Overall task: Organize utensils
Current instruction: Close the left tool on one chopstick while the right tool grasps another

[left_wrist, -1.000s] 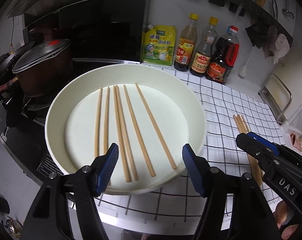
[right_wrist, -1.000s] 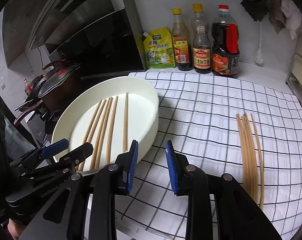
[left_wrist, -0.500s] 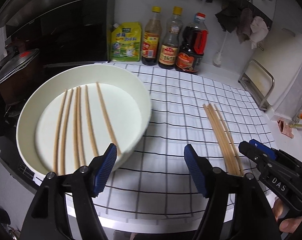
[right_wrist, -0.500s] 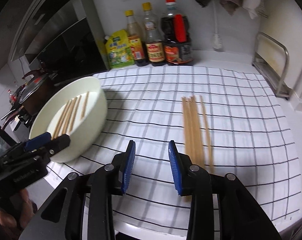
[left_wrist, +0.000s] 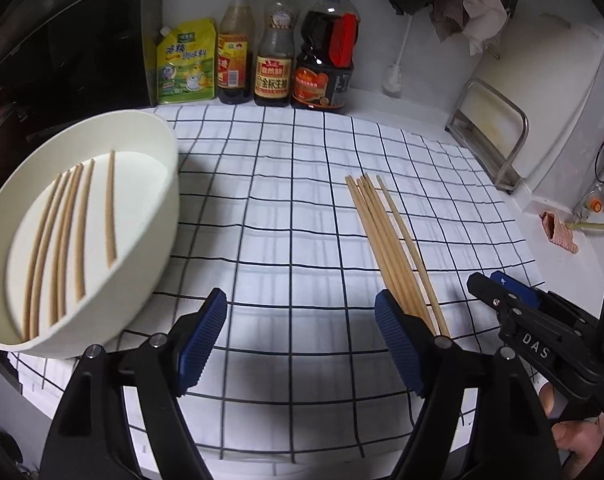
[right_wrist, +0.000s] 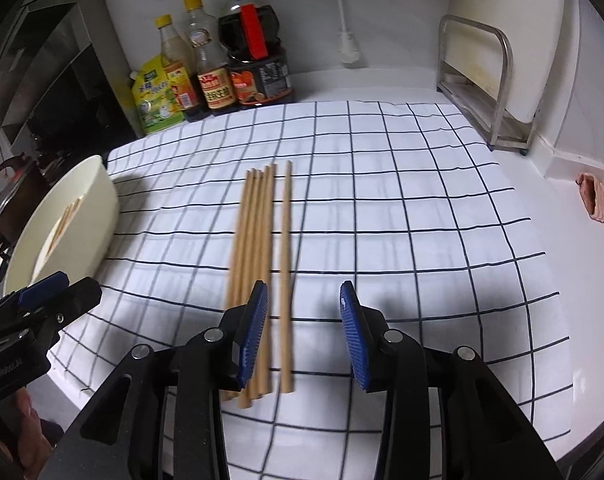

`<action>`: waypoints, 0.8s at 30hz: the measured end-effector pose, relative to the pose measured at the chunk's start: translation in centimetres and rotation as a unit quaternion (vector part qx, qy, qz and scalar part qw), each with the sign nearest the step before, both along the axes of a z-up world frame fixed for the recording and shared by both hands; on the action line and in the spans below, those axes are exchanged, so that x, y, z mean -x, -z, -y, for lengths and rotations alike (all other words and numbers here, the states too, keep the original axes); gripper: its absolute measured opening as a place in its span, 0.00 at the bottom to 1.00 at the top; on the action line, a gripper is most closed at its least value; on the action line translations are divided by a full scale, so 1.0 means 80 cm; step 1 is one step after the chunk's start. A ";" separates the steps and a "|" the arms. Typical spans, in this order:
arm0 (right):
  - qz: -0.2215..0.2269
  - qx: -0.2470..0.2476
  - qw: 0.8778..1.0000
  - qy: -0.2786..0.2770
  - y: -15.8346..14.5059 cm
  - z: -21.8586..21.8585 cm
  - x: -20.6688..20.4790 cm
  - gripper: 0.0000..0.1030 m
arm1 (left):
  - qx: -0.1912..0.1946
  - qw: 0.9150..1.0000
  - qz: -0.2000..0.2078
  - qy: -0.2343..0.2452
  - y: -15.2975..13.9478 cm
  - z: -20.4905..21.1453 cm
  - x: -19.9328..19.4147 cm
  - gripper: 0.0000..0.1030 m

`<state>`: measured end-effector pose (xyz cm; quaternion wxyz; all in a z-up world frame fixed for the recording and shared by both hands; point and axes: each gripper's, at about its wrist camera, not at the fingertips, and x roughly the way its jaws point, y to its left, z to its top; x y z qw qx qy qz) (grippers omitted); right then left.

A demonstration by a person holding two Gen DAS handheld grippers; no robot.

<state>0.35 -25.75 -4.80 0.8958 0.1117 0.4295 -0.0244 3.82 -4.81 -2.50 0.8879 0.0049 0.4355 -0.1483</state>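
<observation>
Right wrist view gives me a bundle of loose chopsticks (right_wrist: 257, 248) on the checked cloth (right_wrist: 402, 208) covering the counter, long axes running from the counter's near edge toward the back wall and its bottles (right_wrist: 217, 60), one stick lying just apart on the right. My right gripper (right_wrist: 304, 328) hangs over their near ends, jaws partway apart and opening, pads pressing on nothing. My left gripper (left_wrist: 297, 340) is widening over bare cloth, empty, between the bundle and the white bowl (left_wrist: 157, 216) at the left edge, where more chopsticks (left_wrist: 69, 236) lie pointing likewise.
</observation>
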 end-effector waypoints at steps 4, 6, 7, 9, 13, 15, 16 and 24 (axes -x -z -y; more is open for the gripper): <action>-0.008 0.007 1.000 -0.008 0.013 0.003 -0.013 0.35 | -0.015 1.000 -0.010 0.003 0.017 0.014 -0.007 0.75; -0.009 0.013 1.000 -0.014 0.016 0.000 -0.022 0.35 | -0.017 1.000 -0.015 0.001 0.023 0.016 -0.010 0.75; -0.010 0.014 1.000 -0.016 0.017 -0.002 -0.025 0.35 | -0.017 1.000 -0.017 0.000 0.025 0.017 -0.011 0.75; -0.010 0.017 1.000 -0.023 0.020 -0.005 -0.032 0.35 | -0.017 1.000 -0.019 -0.002 0.029 0.018 -0.013 0.75; -0.022 0.040 0.998 -0.040 0.026 -0.016 -0.045 0.37 | -0.019 1.000 -0.022 -0.007 0.035 0.019 -0.017 0.76; -0.025 0.060 0.997 -0.050 0.029 -0.023 -0.050 0.37 | -0.023 0.999 -0.023 -0.009 0.038 0.020 -0.018 0.76; -0.027 0.065 0.996 -0.054 0.031 -0.026 -0.052 0.37 | -0.023 0.999 -0.023 -0.010 0.039 0.020 -0.019 0.76; -0.049 0.075 0.994 -0.065 0.048 -0.030 -0.060 0.37 | -0.022 0.999 -0.032 -0.017 0.047 0.018 -0.026 0.76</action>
